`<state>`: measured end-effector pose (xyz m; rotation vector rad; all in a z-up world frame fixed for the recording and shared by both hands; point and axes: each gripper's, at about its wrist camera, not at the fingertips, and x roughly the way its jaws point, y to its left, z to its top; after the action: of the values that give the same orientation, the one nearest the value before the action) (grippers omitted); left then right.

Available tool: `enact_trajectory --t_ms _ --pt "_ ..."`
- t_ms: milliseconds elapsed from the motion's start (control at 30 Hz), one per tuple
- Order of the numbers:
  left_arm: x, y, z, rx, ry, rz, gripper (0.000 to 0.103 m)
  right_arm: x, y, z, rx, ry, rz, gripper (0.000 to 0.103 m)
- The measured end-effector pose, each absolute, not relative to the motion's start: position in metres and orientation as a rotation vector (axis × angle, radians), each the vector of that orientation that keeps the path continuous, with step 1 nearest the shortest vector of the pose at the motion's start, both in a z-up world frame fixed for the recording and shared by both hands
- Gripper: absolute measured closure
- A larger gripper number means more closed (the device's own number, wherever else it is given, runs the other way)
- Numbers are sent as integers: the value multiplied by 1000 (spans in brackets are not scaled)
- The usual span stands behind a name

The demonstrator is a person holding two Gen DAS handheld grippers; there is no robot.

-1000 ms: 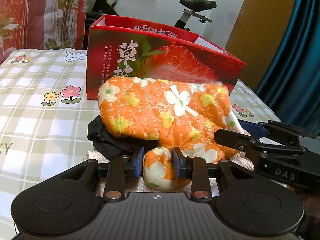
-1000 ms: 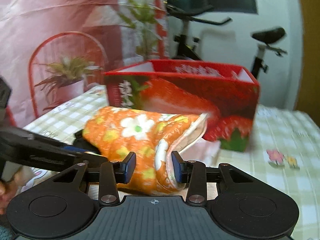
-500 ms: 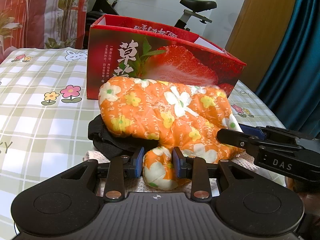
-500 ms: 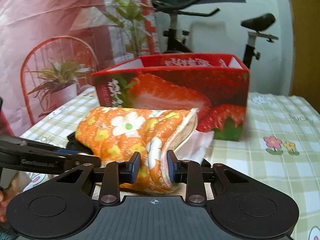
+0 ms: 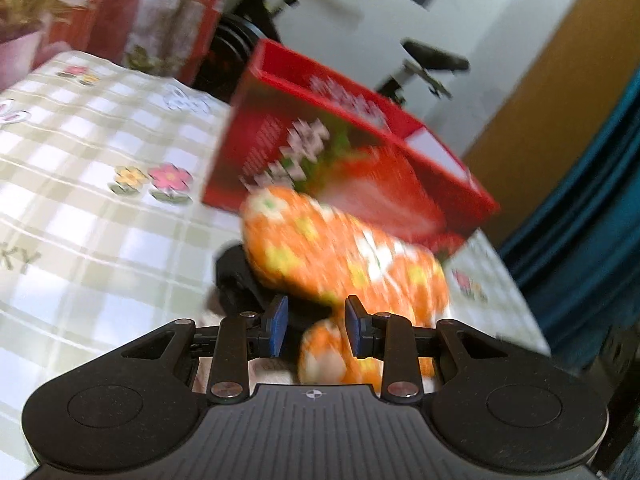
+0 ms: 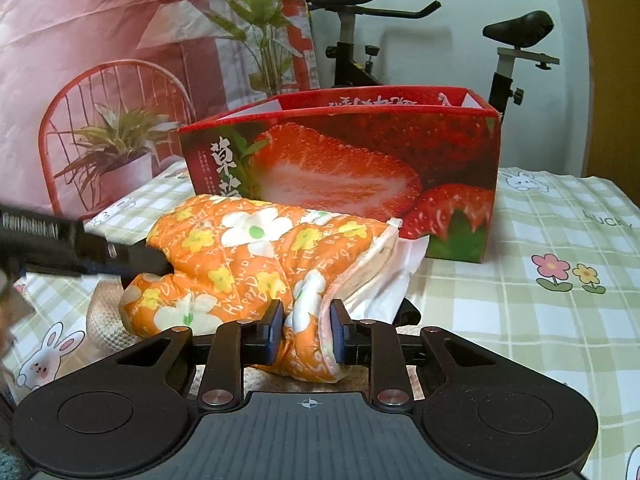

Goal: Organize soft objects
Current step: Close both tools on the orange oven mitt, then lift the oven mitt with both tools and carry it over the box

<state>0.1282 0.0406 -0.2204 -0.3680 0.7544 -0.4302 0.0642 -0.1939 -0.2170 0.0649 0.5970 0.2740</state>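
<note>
Before red box (image 6: 452, 136), right fingers (image 6: 272, 332) closing on orange mitt (image 6: 240, 256); left fingers (image 5: 277, 325) hold unclear.

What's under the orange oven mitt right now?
Under the orange oven mitt: a black soft item at its left, a beige knitted piece and white cloth at the cuff. The mitt hides the rest of them.

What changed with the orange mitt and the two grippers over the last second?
The right gripper is closing its jaws on the cuff of the orange oven mitt. The left gripper rolled, and the mitt's thumb no longer sits squarely between its pads. The strawberry box stayed put on the tablecloth.
</note>
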Motion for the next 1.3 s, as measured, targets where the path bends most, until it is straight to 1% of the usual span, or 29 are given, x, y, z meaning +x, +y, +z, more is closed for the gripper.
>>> enact_trajectory --t_ms 133,233,500,567,600,700,733,767,800,833,867,900,1000,1167,1300 --pt "143 52 -213 -448 761 -394 70 64 -194 -218 61 596 274 80" --pt "156 49 -212 -416 759 -366 70 64 -194 -218 57 595 274 80" --pt "193 50 -228 -426 823 -343 70 64 -194 -219 55 595 279 80" --pt "198 48 -230 -420 828 -349 68 64 -194 -219 54 595 280 80" --pt "200 47 -231 -419 832 -352 66 64 -194 -219 55 595 280 80" --pt "201 44 -232 -410 837 -370 65 64 -194 -219 57 595 281 80" --pt "199 43 -231 -396 831 -379 66 64 -194 -219 58 595 281 80" --pt "196 41 -228 -374 818 -385 70 64 -194 -219 60 596 281 80" --pt "193 39 -225 -348 807 -390 77 64 -194 -219 63 597 280 80" --pt "189 37 -222 -323 797 -392 81 64 -194 -218 69 598 280 80" --pt "186 36 -218 -301 786 -396 82 65 -195 -217 75 599 280 81" --pt "183 35 -214 -282 774 -401 85 65 -196 -216 85 601 281 83" --pt "170 32 -200 -202 725 -417 88 66 -201 -210 117 592 290 89" --pt "149 28 -173 -111 638 -427 89 57 -197 -191 88 528 313 90" --pt "134 31 -146 -98 561 -432 89 50 -195 -167 68 459 325 90"
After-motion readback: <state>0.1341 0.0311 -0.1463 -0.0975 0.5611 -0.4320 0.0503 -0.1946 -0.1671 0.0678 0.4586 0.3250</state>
